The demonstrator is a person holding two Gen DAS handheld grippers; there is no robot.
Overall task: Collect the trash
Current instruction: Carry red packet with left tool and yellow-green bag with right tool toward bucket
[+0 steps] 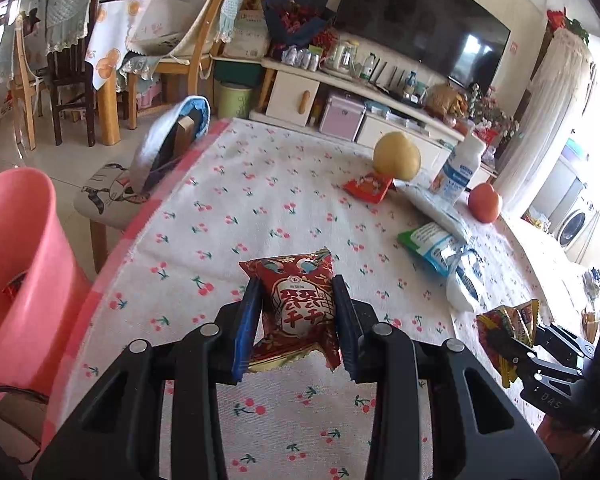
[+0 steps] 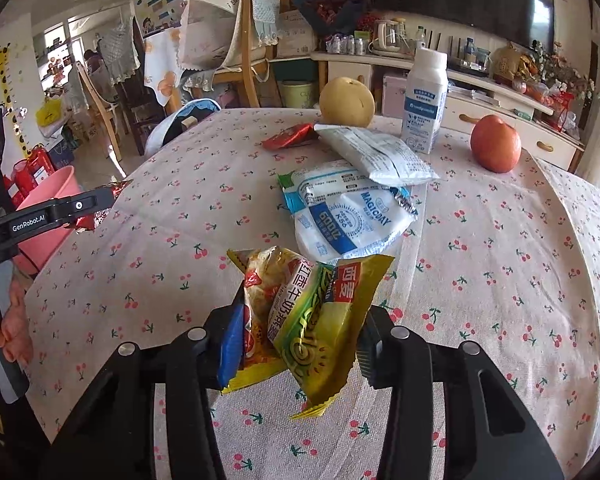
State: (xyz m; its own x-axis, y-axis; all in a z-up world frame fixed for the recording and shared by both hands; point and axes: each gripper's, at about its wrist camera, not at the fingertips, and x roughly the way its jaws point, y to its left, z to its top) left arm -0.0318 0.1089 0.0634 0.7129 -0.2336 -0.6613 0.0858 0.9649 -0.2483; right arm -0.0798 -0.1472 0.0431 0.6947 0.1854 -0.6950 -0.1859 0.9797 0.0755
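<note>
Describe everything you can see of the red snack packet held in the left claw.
The red snack packet is a small, puffy pillow pouch of glossy foil-like film, printed with large red characters on a white panel and blue-green bird motifs near its crimped top edge. It stands roughly upright, lifted above the cherry-print tablecloth, its lower end crumpled and showing a gold inner edge. The left claw is shut on it, the blue-faced pads pressing both sides. Nothing else touches it.
</note>
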